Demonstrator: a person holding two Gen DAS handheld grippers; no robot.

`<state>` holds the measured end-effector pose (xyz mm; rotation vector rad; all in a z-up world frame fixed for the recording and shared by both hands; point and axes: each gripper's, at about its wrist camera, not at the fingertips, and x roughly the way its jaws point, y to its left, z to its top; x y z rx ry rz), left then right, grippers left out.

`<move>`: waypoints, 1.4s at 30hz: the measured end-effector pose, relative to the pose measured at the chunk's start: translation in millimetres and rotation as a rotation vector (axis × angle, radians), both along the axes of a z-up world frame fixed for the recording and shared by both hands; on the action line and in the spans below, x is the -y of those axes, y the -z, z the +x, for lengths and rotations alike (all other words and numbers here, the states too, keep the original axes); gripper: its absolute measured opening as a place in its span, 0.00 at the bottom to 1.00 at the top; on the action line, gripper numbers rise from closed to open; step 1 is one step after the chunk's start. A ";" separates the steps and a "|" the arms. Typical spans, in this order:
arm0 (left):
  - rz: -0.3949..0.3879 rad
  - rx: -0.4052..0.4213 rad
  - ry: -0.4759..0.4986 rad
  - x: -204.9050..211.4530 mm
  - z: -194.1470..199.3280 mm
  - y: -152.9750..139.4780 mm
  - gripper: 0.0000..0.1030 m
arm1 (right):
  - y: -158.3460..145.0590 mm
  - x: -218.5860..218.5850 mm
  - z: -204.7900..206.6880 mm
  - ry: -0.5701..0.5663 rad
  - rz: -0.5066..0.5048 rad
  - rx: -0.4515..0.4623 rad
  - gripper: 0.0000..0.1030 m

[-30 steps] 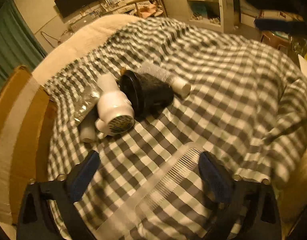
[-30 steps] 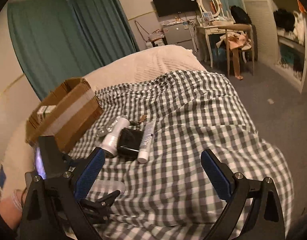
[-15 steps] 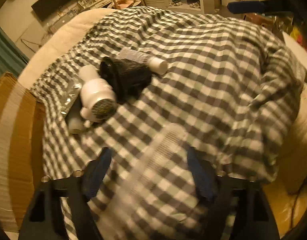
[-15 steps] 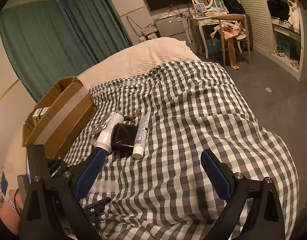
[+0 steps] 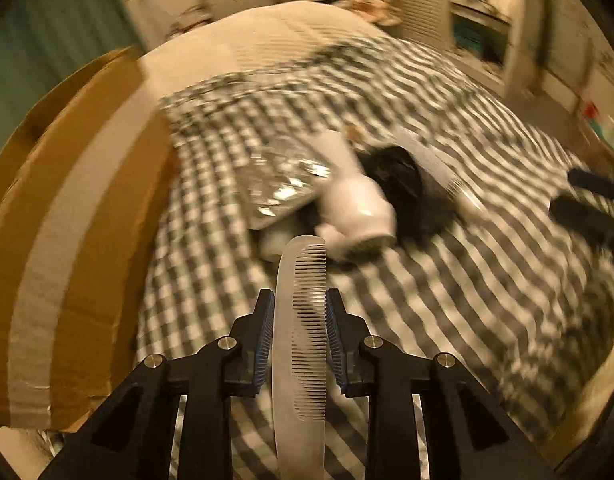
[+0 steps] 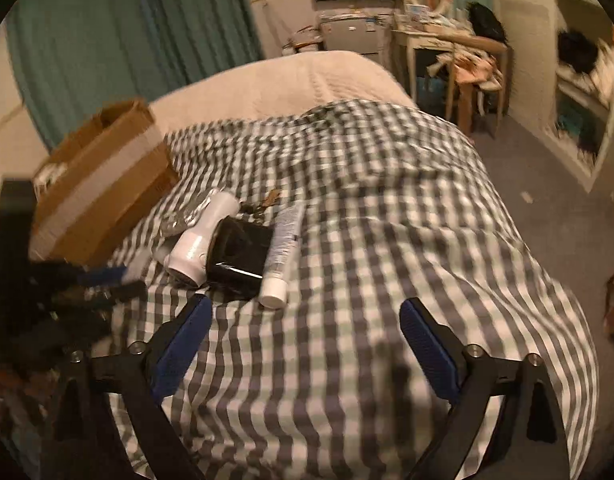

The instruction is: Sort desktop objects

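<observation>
Translucent plastic comb (image 5: 301,320) sits clamped in the left tool (image 5: 300,300) above the checked bed cover (image 5: 447,300). Right tool (image 6: 303,324) gapes wide, empty.

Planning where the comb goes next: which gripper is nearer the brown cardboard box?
Left. The left gripper, shut on the pale plastic comb, is beside the brown cardboard box; the open right gripper hovers farther away over the checkered blanket.

On the checked blanket (image 6: 387,240), the cardboard box (image 6: 103,184) sits left of the tube (image 6: 283,240).
</observation>
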<state>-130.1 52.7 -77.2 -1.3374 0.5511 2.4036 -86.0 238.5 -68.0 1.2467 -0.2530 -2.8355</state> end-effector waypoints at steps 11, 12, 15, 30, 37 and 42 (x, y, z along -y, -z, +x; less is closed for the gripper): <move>0.079 0.068 -0.148 17.2 -24.3 3.1 0.25 | 30.3 -1.6 -81.7 -0.002 -0.029 0.166 0.46; 0.084 0.065 -0.141 15.5 -22.5 2.1 0.25 | 33.7 0.7 -85.8 -0.005 -0.038 0.178 0.44; 0.092 0.062 -0.128 13.7 -23.3 1.5 0.25 | 41.9 10.1 -92.3 -0.004 -0.024 0.193 0.44; 0.186 -0.060 -0.118 18.3 -17.7 -31.4 0.25 | -16.4 17.6 -27.4 -0.007 -0.006 0.105 0.17; 0.256 -0.236 -0.162 52.5 7.8 -95.9 0.24 | -94.6 16.2 10.5 -0.029 -0.188 -0.019 0.18; 0.402 -0.288 -0.238 91.4 10.9 -158.6 0.09 | -138.2 46.4 -0.7 -0.113 -0.282 -0.068 0.18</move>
